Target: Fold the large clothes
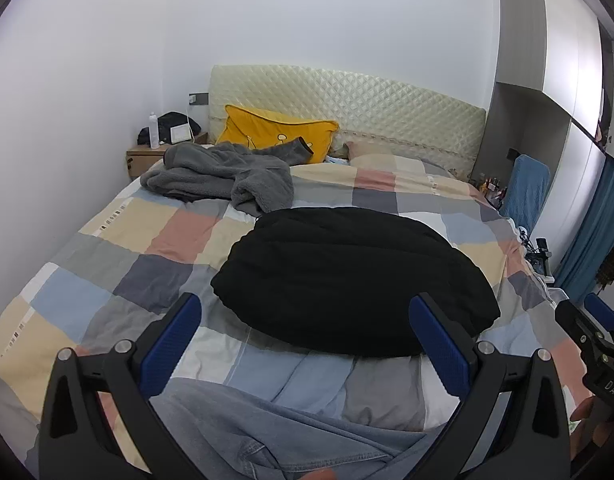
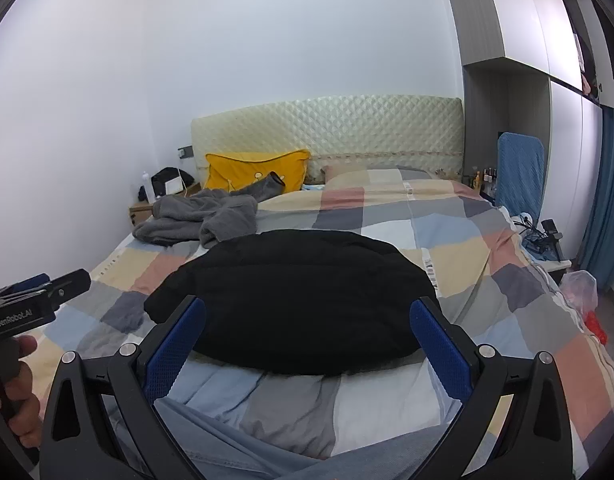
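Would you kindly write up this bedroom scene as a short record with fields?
setting: bed with checked cover, quilted headboard
black garment: lies folded in a compact bundle on the near part of the bed
grey garment: crumpled, unfolded, far left by the yellow pillow
left gripper: open, empty, above the bed's near edge
right gripper: open, empty, facing the black garment

On the side of your left gripper (image 2: 39,300), seen from the right wrist view, you can read "GenRobot.AI" in pale letters. On your right gripper (image 1: 599,344), at the edge of the left wrist view, only the letters "DAS" show.
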### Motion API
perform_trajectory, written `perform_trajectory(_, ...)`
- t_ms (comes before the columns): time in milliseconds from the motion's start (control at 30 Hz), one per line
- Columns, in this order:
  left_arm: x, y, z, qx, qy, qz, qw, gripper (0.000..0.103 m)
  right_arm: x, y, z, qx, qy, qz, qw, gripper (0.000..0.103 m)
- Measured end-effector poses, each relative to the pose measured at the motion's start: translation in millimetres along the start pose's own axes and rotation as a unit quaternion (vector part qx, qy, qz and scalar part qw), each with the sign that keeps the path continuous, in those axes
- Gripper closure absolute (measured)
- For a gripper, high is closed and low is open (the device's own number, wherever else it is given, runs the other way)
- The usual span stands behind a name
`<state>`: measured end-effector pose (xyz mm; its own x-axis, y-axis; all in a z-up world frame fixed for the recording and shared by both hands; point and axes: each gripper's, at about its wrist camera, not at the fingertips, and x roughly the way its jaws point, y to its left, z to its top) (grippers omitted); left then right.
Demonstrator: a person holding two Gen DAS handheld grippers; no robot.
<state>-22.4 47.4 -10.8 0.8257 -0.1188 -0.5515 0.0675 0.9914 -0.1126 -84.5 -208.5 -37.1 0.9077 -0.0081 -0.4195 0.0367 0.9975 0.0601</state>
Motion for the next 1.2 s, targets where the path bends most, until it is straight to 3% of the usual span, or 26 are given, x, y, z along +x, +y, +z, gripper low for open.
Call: perform_trajectory(1200,5.1,-1.2,-5.2,0.003,0.012,0.005,0.9999,0.0,0.3,-1.5,-1.2,-0.005,0.002,-0.005,1.0,0.0)
